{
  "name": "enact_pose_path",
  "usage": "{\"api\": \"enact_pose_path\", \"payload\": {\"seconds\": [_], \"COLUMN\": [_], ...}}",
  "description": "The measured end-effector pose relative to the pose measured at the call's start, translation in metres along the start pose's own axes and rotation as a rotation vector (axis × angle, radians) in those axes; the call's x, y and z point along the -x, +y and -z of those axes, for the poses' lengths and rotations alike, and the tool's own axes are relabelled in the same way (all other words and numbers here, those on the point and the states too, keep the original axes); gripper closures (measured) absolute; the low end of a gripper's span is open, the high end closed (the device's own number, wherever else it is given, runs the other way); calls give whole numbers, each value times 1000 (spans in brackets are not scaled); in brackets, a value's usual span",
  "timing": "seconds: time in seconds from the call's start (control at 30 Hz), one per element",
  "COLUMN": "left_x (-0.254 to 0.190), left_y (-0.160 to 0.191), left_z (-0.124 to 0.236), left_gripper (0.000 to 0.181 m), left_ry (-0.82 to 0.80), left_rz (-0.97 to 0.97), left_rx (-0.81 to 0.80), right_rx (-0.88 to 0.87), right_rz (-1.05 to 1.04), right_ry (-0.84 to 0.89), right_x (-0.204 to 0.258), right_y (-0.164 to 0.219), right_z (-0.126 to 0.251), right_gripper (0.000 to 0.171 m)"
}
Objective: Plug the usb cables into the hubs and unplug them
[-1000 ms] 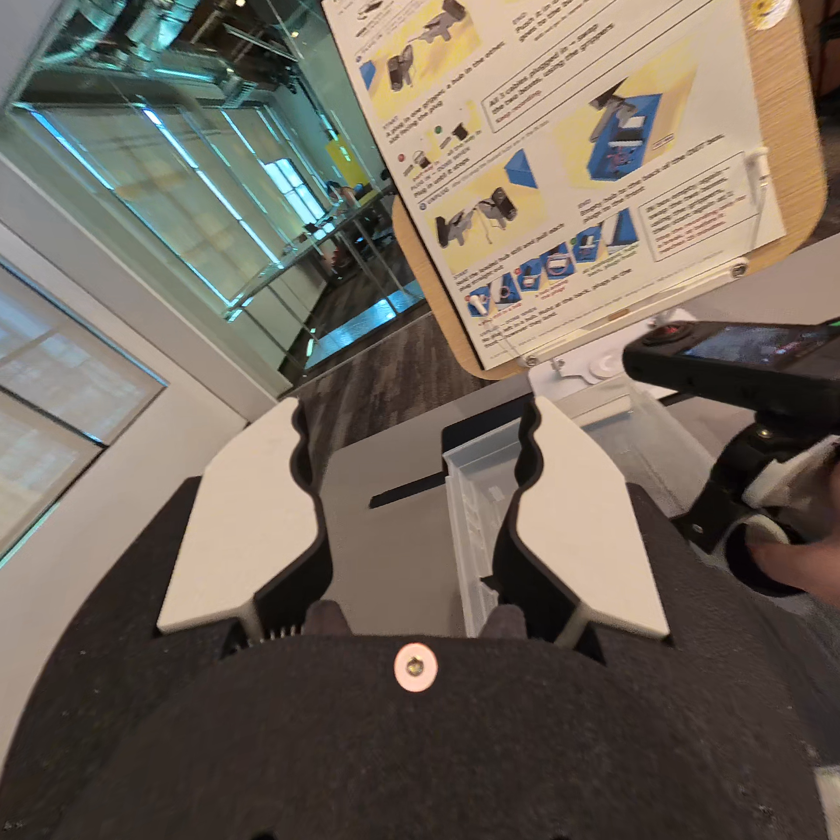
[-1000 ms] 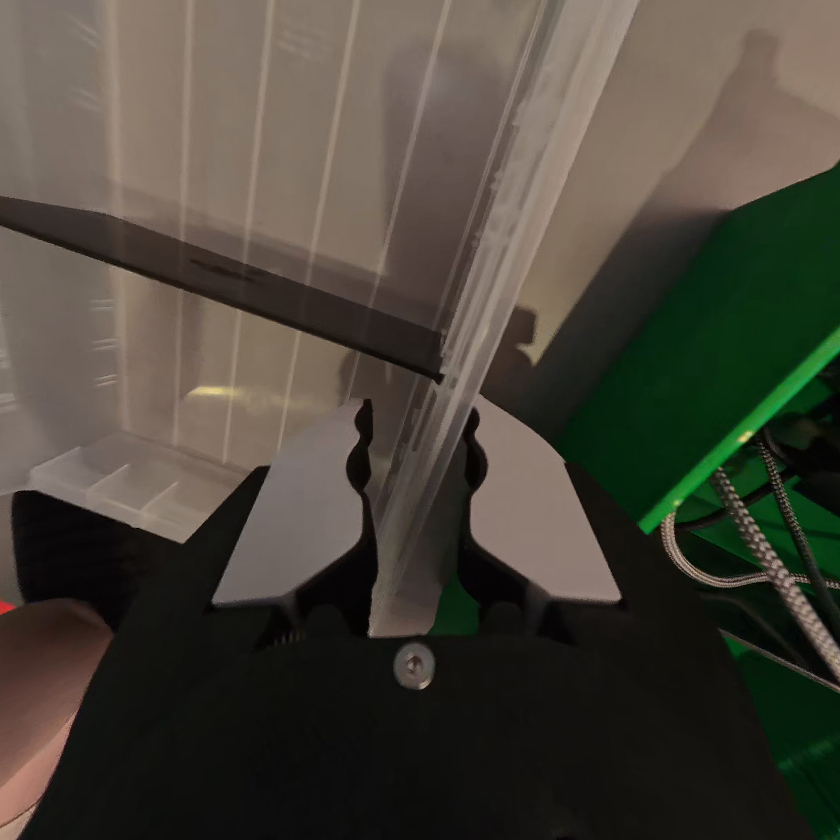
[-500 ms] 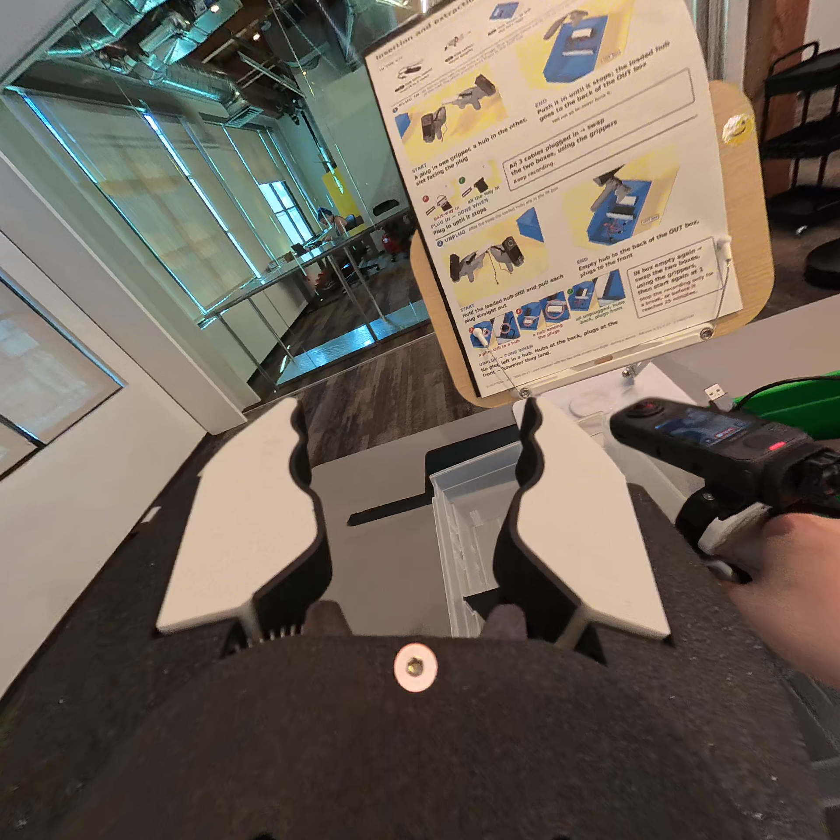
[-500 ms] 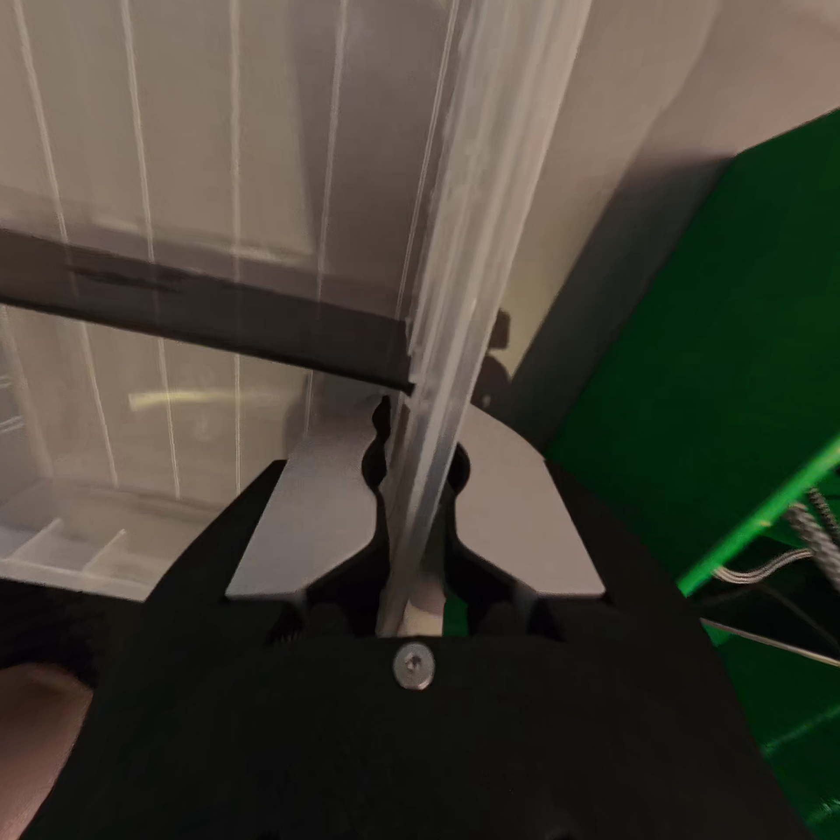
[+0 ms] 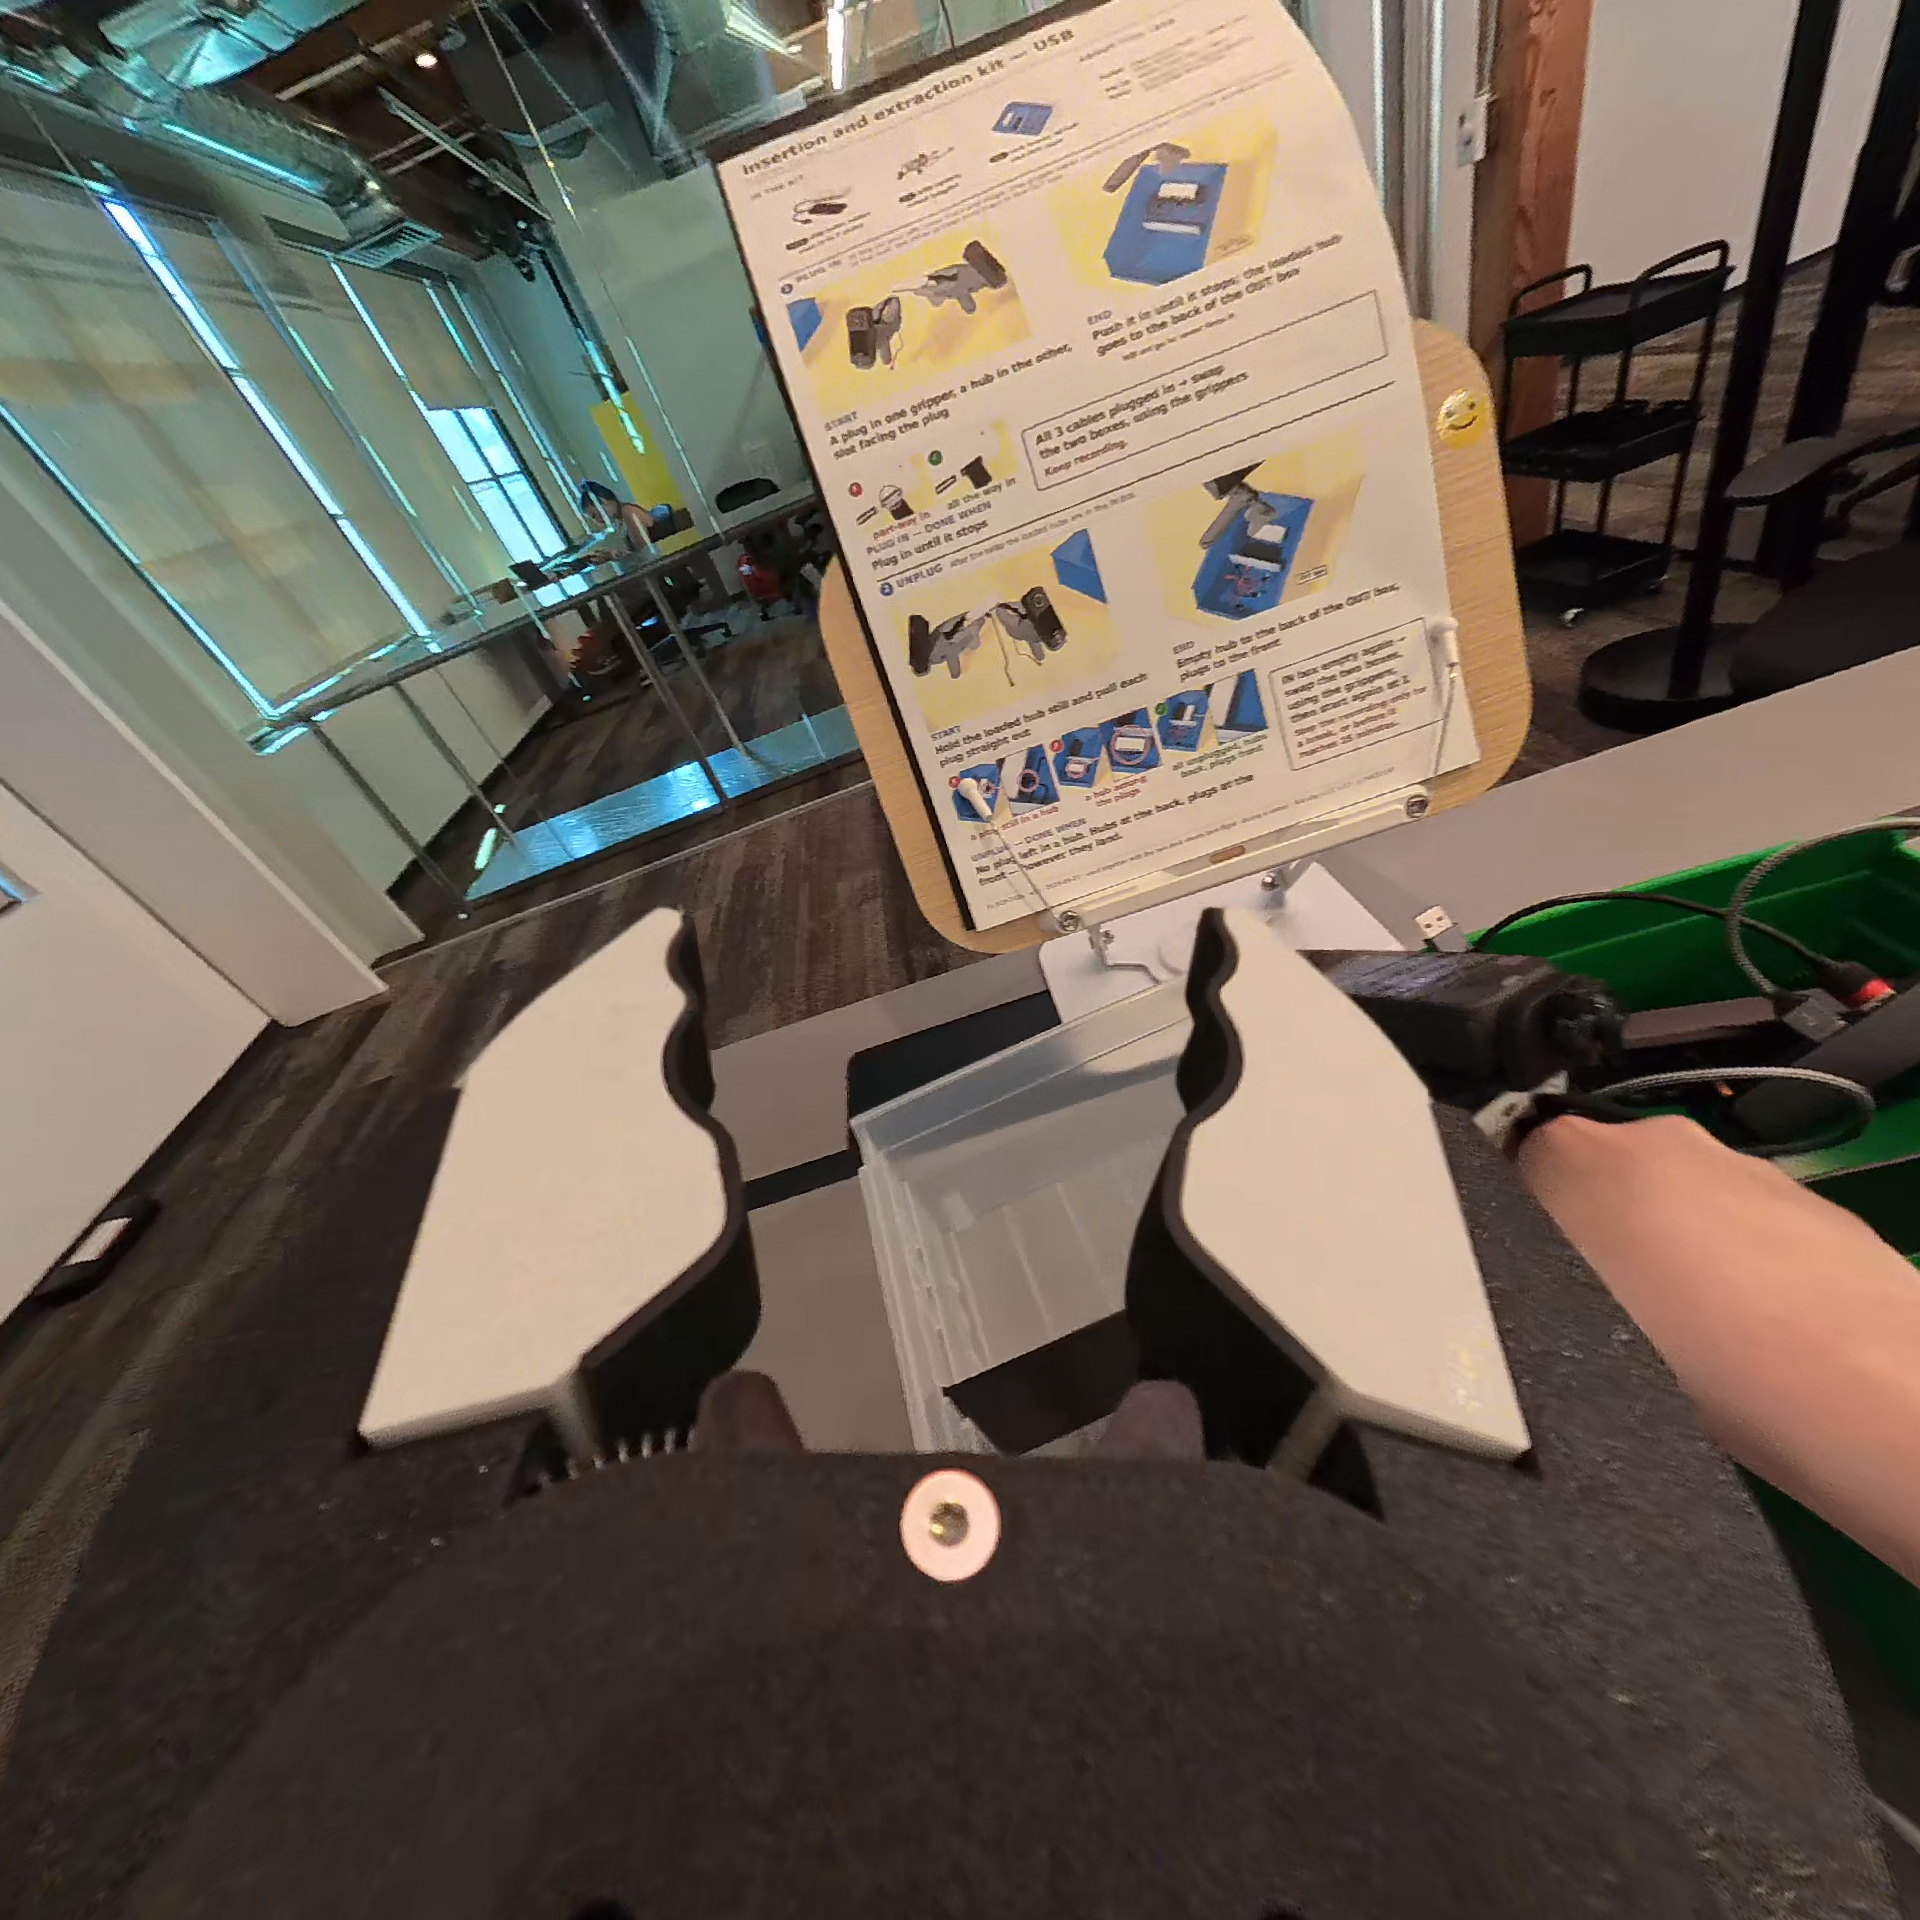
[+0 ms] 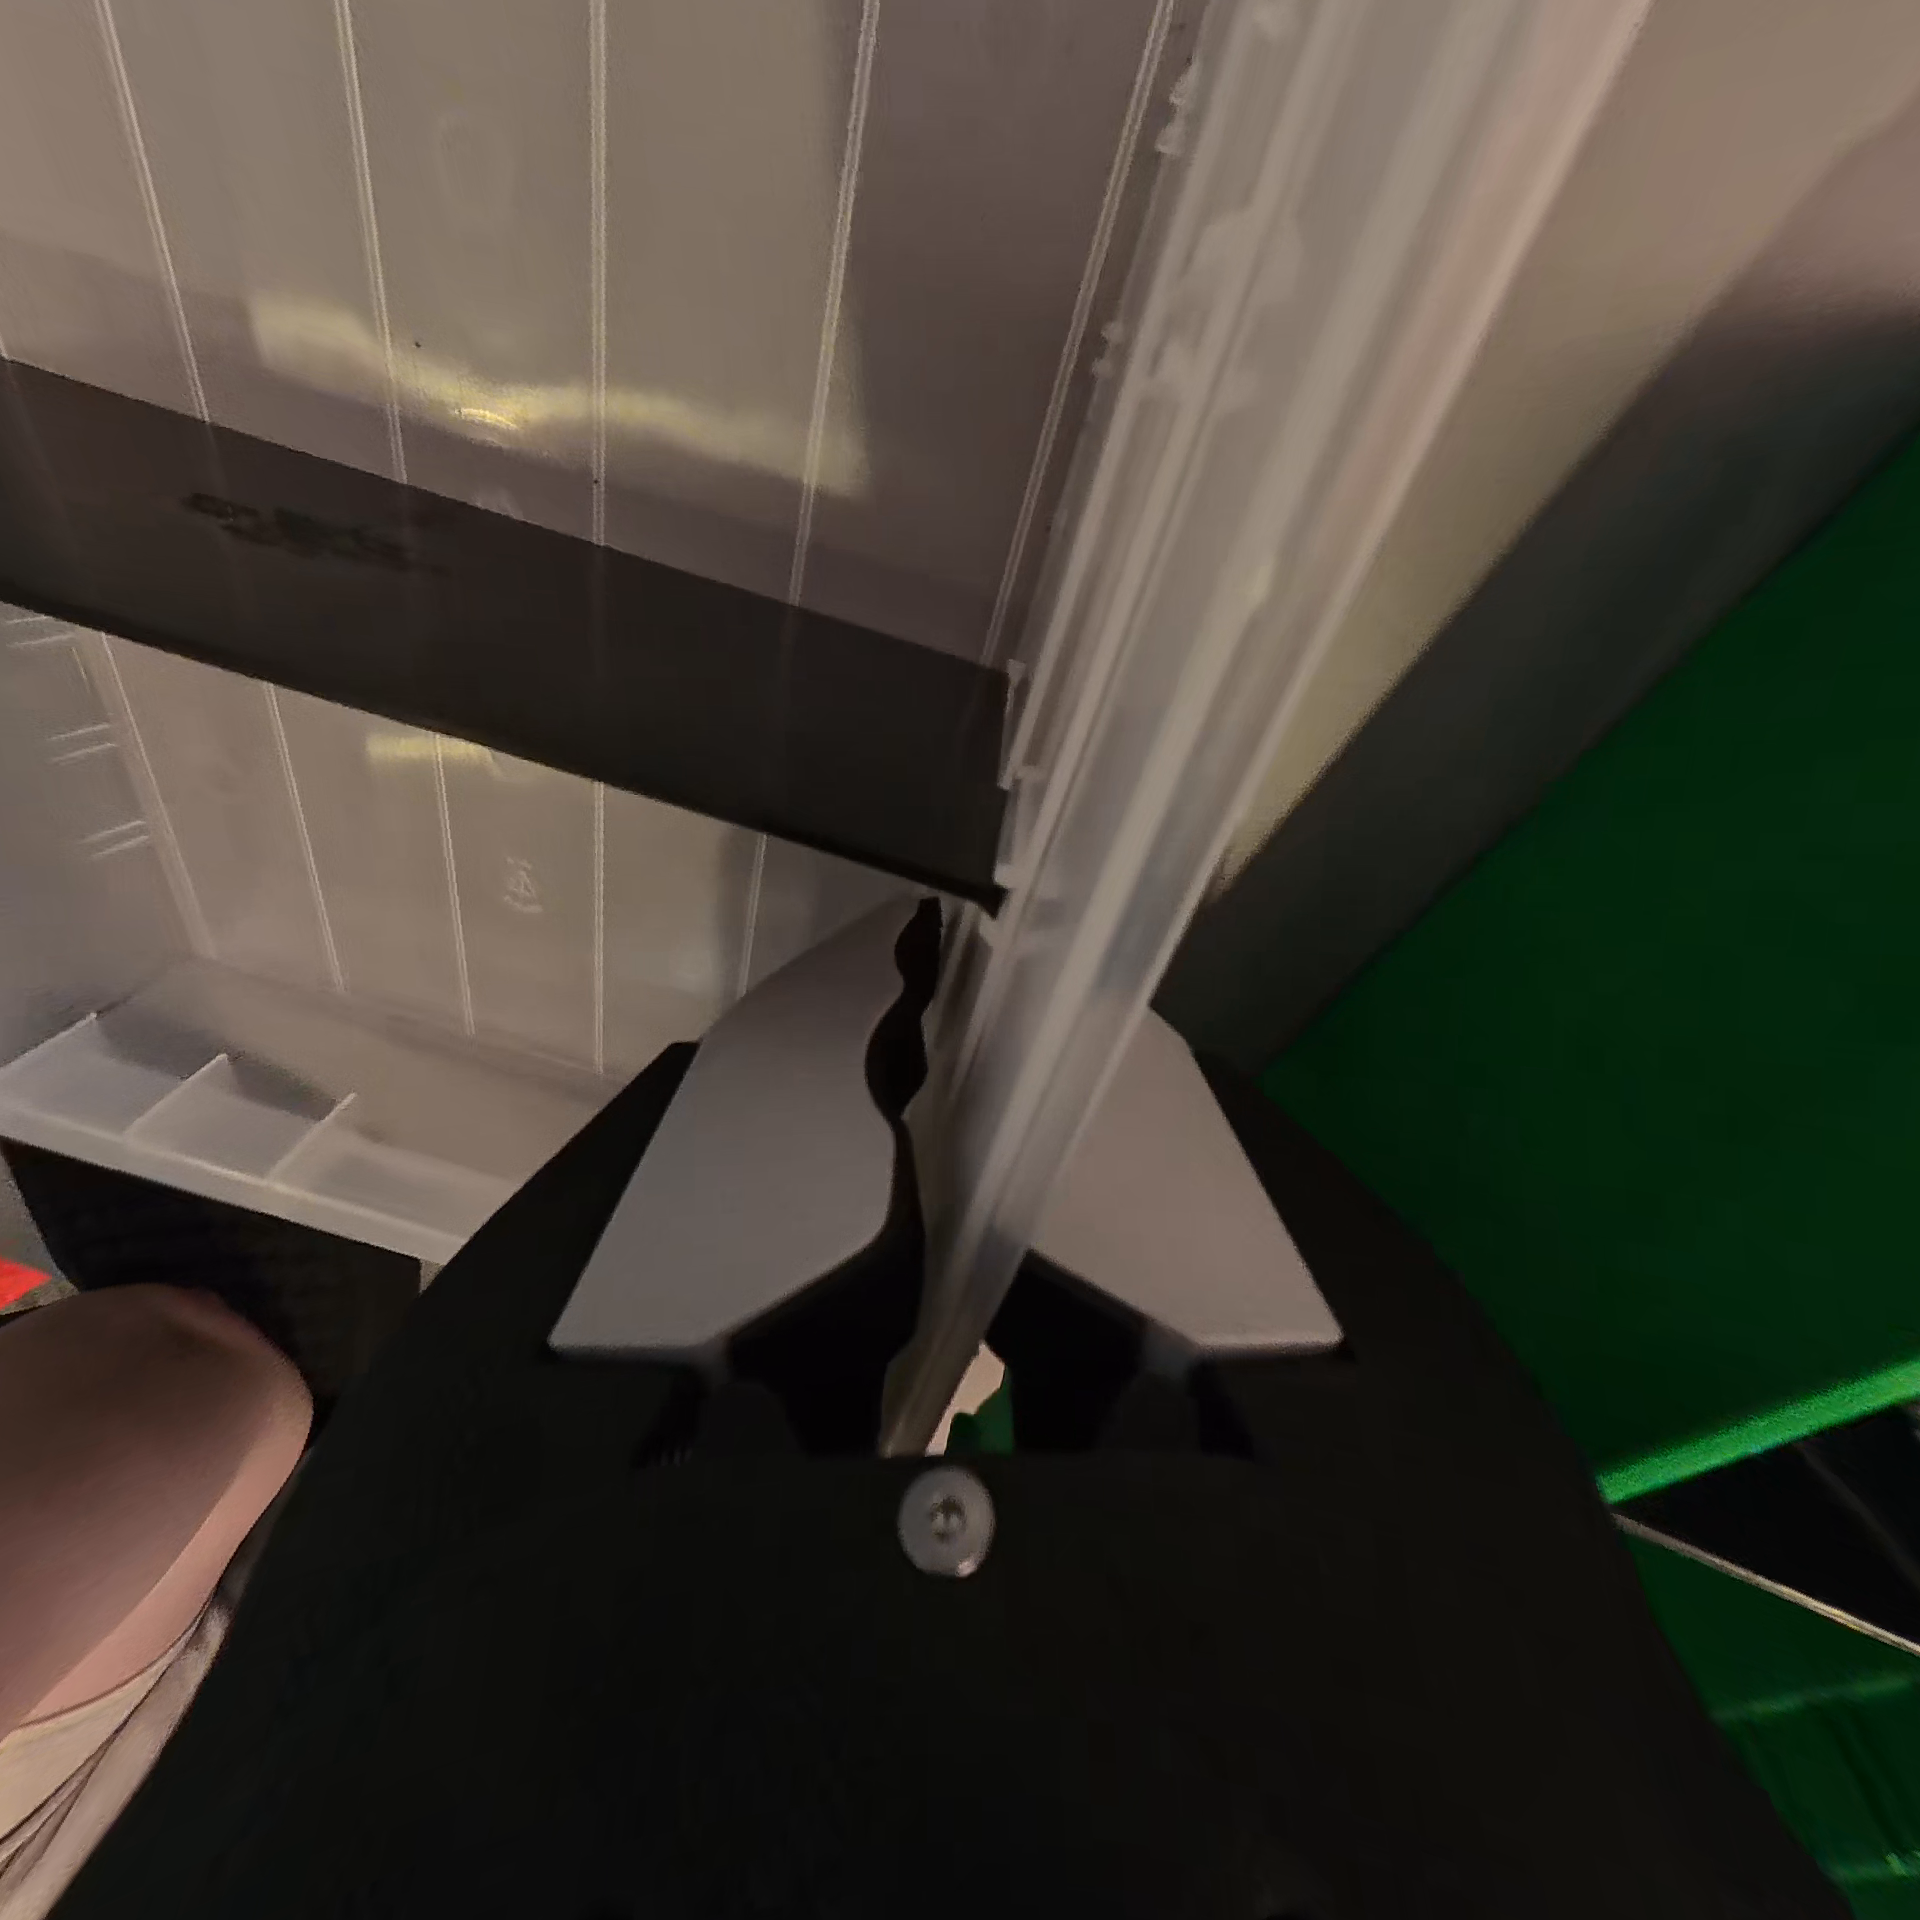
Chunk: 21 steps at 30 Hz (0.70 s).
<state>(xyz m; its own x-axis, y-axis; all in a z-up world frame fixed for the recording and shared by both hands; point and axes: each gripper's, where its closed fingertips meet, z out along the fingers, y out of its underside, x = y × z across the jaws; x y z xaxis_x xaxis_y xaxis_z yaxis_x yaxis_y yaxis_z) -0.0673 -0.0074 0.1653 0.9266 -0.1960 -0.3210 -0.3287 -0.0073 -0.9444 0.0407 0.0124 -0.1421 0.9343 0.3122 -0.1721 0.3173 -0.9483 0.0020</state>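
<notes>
My left gripper [image 5: 940, 935] is open and empty, held above a clear plastic bin [image 5: 1018, 1091] on the grey table. To the right, a hand holds the right gripper; its camera [image 5: 1455, 987] shows, while its fingers are hidden behind my left finger. A green bin [image 5: 1849, 894] holds braided USB cables [image 5: 1766, 925] and a dark hub [image 5: 1694, 1023]. In the right wrist view my right gripper [image 6: 997, 987] is shut on the clear bin's side wall [image 6: 1143, 623]. A black divider [image 6: 520, 675] crosses the inside of the bin.
An instruction sheet [image 5: 1091, 468] on a wooden stand stands behind the bins. A loose USB plug [image 5: 1439, 920] lies by the stand's base. The green bin [image 6: 1610, 1039] sits close to the right of the clear bin. A hand [image 6: 125, 1455] shows at lower left. Tip to tip, the grippers are about 30 cm apart.
The right jaws have narrowed onto the clear bin's wall. The left gripper has levelled and now looks more squarely at the sheet, still open. The right gripper shows farther off in the left wrist view.
</notes>
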Motion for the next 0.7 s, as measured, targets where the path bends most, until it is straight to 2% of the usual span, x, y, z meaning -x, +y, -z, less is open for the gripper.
{"api": "enact_pose_path", "payload": {"seconds": [0.17, 0.27, 0.33, 0.37, 0.43, 0.5, 0.6, 0.7], "left_x": [-6, 0, -1, -5, -16, -23, -30, -66], "left_y": [-8, -32, -52, -60, -60, -52, -40, -13], "left_z": [23, 65, 102, 119, 142, 149, 132, 97], "left_gripper": [89, 97, 111, 110, 108, 101, 99, 95], "left_ry": [117, 160, 258, 336, 477, 537, 541, 646], "left_rz": [82, 161, 260, 299, 314, 285, 243, 185], "left_rx": [-6, -121, -248, -291, -288, -245, -166, 24], "right_rx": [64, 29, -1, -21, -71, -119, -169, -200], "right_rz": [20, 64, 87, 92, 83, 38, -77, -242], "right_ry": [-72, -100, -116, -114, -88, -49, 28, 110], "right_x": [14, 21, 18, 11, -14, -52, -123, -203], "right_y": [5, 0, 1, 3, 12, 29, 73, 134], "right_z": [25, 66, 103, 123, 166, 208, 259, 294], "right_gripper": [167, 167, 167, 167, 167, 167, 164, 167]}}
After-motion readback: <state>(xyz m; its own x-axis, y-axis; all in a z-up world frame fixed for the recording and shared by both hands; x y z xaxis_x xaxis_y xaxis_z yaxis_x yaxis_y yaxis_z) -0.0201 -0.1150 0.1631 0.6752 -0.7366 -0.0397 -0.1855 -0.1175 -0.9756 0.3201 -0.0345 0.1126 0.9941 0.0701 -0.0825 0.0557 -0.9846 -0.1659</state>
